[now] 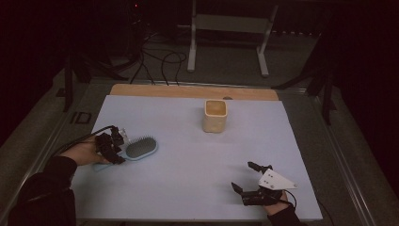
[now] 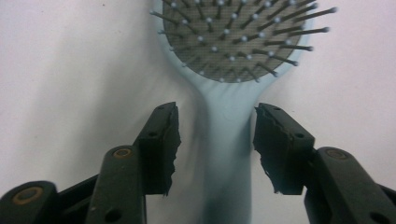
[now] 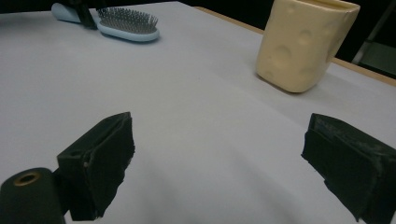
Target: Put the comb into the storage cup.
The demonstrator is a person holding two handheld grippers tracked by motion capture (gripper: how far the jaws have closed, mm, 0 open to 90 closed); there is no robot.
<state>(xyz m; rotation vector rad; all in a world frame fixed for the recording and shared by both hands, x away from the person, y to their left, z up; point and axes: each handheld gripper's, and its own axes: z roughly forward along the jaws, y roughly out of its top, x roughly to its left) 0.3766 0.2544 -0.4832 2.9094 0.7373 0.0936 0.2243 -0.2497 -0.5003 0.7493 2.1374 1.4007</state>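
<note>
Left gripper view: the left gripper [image 2: 215,140] straddles the handle of a pale blue hairbrush [image 2: 233,70] lying bristles-up on the white table cover [image 1: 188,179] — jaws apart, pads not yet pressing. The grasp looks under way; next, squeeze squarely on the handle. Well right of the brush, the right gripper [image 1: 248,176] rests wide open, a cream cup [image 1: 215,115] beyond.

Cup [image 1: 215,116]: cream, dimpled walls, upright on the sheet's far middle, well apart from anything else.
Sheet [image 1: 188,165]: pale, covers most of the table.
Table [image 1: 188,91]: a wooden strip shows past the sheet's far edge.
Stand [image 1: 230,28]: white frame on the floor beyond.
Cables [image 1: 157,61]: black, looping on the floor.
</note>
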